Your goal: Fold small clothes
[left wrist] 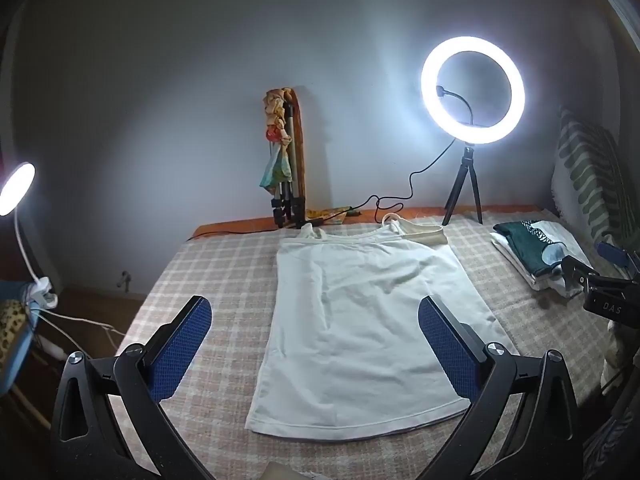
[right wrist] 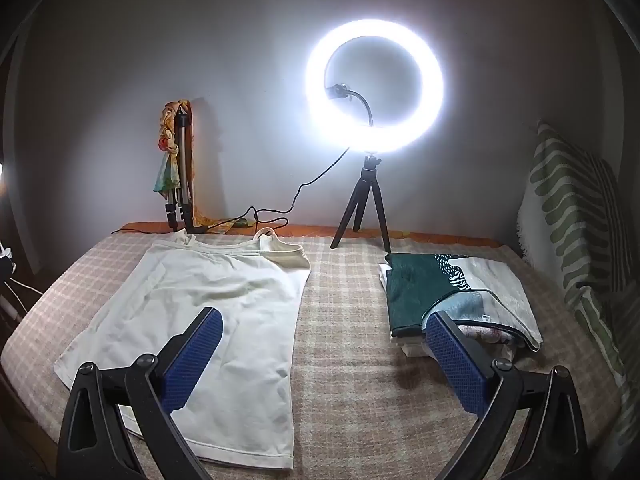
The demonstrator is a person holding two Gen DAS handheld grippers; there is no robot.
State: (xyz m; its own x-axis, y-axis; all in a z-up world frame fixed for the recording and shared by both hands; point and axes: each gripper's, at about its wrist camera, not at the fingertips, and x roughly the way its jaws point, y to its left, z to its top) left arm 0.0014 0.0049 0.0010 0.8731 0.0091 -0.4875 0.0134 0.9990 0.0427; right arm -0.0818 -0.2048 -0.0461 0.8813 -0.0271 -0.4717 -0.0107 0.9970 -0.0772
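Lying flat on the checked blanket that covered the bed, the white camisole was spread out with its straps toward the wall and its hem toward the person. At the left, the left gripper hung above the lower part of the garment, jaws spread as wide as they went and holding nothing. The cloth looked thin, light and limp, with soft wrinkles across the middle; I judged it would sag and drag the moment one corner was lifted, so a pinch at a side seam near the hem, matched by one near the strap on the same side, seemed the safest hold. The stitched hem band looked firmer than the body and less likely to slip out of the blue pads. Further right, the right gripper hovered over bare blanket between the camisole and a folded pile, jaws likewise wide apart and empty. Behind stood a lit ring light.
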